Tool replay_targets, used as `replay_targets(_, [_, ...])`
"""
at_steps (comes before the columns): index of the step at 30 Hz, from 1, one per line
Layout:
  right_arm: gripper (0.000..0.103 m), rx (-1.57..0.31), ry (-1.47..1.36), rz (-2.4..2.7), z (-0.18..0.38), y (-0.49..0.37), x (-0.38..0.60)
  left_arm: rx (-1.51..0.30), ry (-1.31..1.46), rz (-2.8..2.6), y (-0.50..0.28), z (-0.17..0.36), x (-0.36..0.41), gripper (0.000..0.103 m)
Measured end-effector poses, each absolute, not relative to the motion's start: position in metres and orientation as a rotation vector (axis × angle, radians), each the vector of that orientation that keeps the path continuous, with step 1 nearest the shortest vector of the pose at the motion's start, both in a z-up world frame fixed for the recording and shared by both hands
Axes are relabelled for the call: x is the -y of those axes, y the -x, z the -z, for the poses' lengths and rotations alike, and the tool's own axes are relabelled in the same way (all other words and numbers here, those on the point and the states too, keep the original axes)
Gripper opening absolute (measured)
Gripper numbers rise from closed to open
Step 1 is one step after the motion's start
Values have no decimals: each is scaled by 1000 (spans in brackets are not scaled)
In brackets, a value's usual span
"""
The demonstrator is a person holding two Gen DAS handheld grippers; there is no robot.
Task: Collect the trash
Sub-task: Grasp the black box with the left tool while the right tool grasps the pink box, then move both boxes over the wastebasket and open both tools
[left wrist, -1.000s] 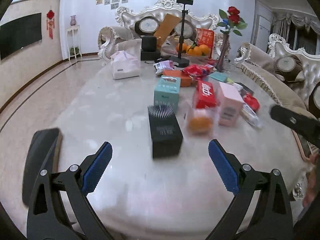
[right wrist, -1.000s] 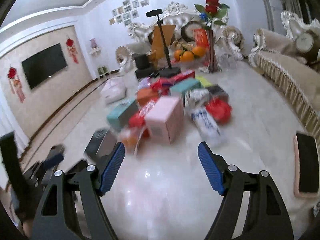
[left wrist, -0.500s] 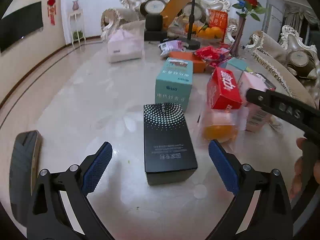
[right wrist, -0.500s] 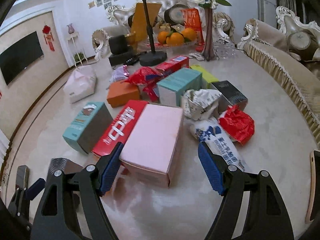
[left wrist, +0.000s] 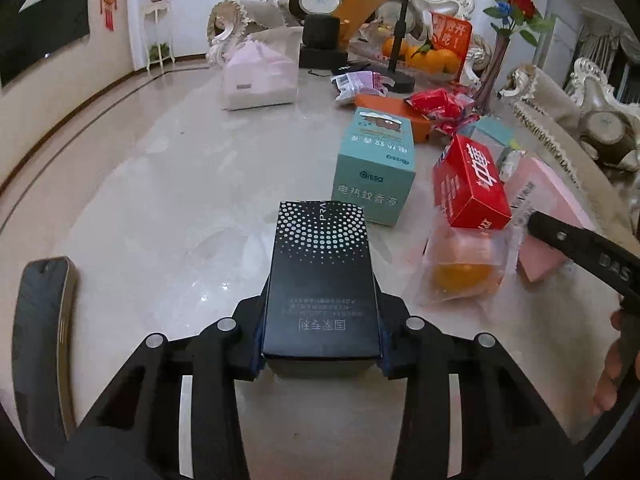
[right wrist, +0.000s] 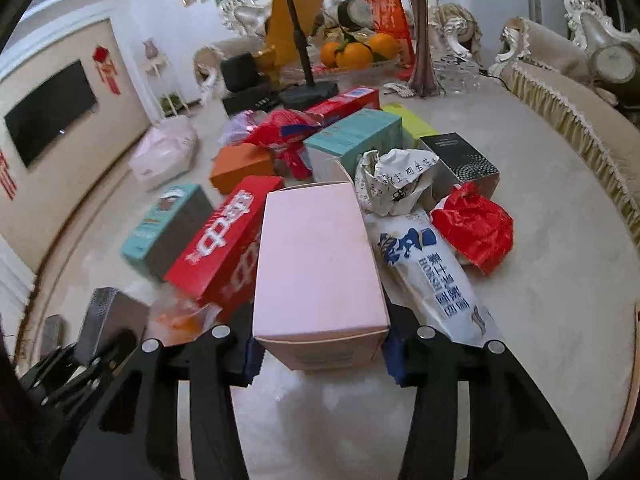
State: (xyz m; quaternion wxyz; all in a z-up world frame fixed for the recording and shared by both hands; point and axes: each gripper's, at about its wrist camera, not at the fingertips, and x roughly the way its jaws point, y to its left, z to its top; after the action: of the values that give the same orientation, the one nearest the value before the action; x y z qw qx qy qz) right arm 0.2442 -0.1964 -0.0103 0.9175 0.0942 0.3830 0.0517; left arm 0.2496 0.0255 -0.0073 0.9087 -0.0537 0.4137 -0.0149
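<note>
two grips at once on my screens. my left gripper [left wrist: 320,354] has just drawn its jaws in and now clamps the near end of the black dotted box [left wrist: 322,276], blue pads pressed to both of its long sides. the box lies flat on the marble table [left wrist: 160,200], toward the near edge, pointing away from me. beyond it stands a teal box [left wrist: 374,168], and to its right a red box [left wrist: 470,184] leans over a clear bag with an orange [left wrist: 460,272]. a dark phone [left wrist: 38,328] lies by the table's left edge.

my right gripper [right wrist: 320,350] has also just narrowed its jaws, and the pads now squeeze the near end of the pink box [right wrist: 318,260], which sits in the middle of the litter. the red box [right wrist: 228,240] is touching its left side; a white and blue packet [right wrist: 432,276] lies along its right, with a crumpled red bag [right wrist: 474,228] just past that and crumpled white paper [right wrist: 394,180] behind.
</note>
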Motion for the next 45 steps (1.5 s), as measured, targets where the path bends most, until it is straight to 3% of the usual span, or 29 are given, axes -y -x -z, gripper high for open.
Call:
replay_targets(6, [45,-687,-326,-207,-16,-197,228,-757,132,87,-219,-21,-32,41])
replay_targets(11, [45,-587,-352,-300,-44,-120,254,-586,123,210,-129,-71,-31,41])
replay_targets(15, [45,-611,-392,-372,-39,-46,268,-594,110,318,-55,-68,-23,41])
replay_targets(21, [45,-882,-416,-407,23,17,260,-895,14,480,9,14,20,41])
replay_targets(27, [45,-1143,-378,-332,114,18,243,-1133,-6,522,1,100,55,41])
replay_targets(33, [45,-1249,-343,-294,155,5,235,-1251,-17,485,-17,149,58,41])
replay_targets(39, [46,-1260,-278,-283,167,1,227,-1269,5,484,-22,162,58,42])
replay_targets(41, [49,-1263,-279,-287,171,2,225,-1282,9,477,-22,164,58,67])
replay_targets(42, [55,-1267,-269,-280,171,1,223,-1281,5,459,-22,166,57,84])
replay_targets(43, [65,-1264,-257,-273,172,0,222,-1277,6,451,-23,166,58,89])
replay_targets(45, [67,-1253,-240,-259,172,0,224,-1266,24,440,-24,167,52,90])
